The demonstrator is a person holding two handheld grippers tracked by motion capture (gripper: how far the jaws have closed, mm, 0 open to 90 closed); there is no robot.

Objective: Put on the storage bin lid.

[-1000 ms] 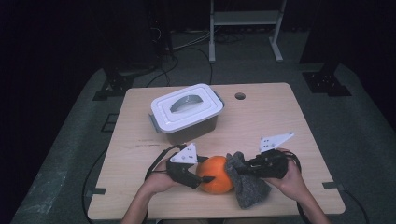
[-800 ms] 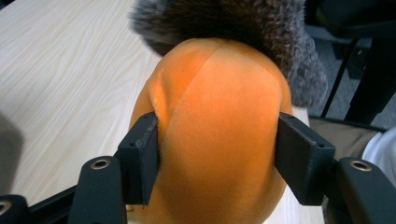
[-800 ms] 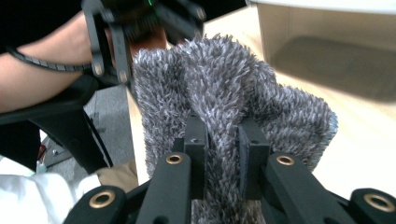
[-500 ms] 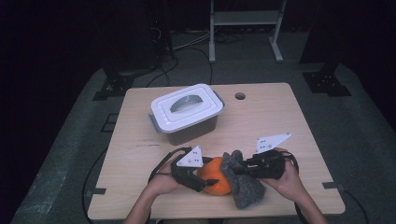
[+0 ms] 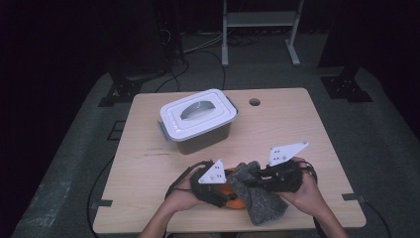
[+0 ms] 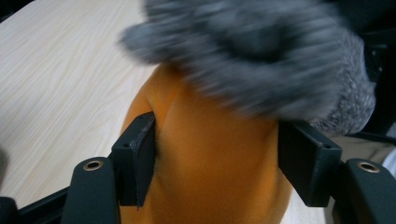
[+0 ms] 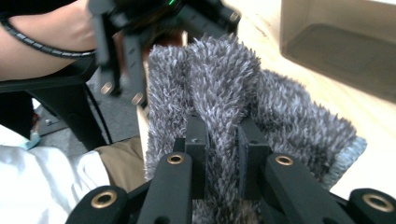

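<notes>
Grip split: one gripper anchors, the other pulls; judged a cover going over, or coming off, a soft core.

High view, left gripper (image 5: pixel 229 194): low at the near table edge, clamped around the soft rounded orange object (image 5: pixel 232 202); looks like it pins the object so it cannot slide while the cloth is worked.
High view, right gripper (image 5: pixel 251 181): pointing left, jaws pinched on the fuzzy grey fabric piece (image 5: pixel 260 196), which drapes over the orange object's right side and spills toward the table edge.
High view, wooden table (image 5: pixel 307 134): work sits at the near edge, between the person's two hands.
High view, clear plastic box with white handled lid (image 5: pixel 198 119): closed, well apart behind; not involved now.

Left gripper view, jaws: half spread, a pad on each flank of the orange object (image 6: pixel 210 154); the left pad dents the surface, so it is soft and held by squeeze. The gap has just narrowed slightly with the object between.
Left gripper view, grey fabric (image 6: pixel 252 51): sits on top of the orange object, blurred, likely in motion.

Right gripper view, jaws: nearly together, a thin fold of grey fabric (image 7: pixel 224 93) trapped between; a narrow pinch suits thin pile cloth.
Right gripper view, left gripper (image 7: pixel 123 56): beyond the fabric, close by.
</notes>
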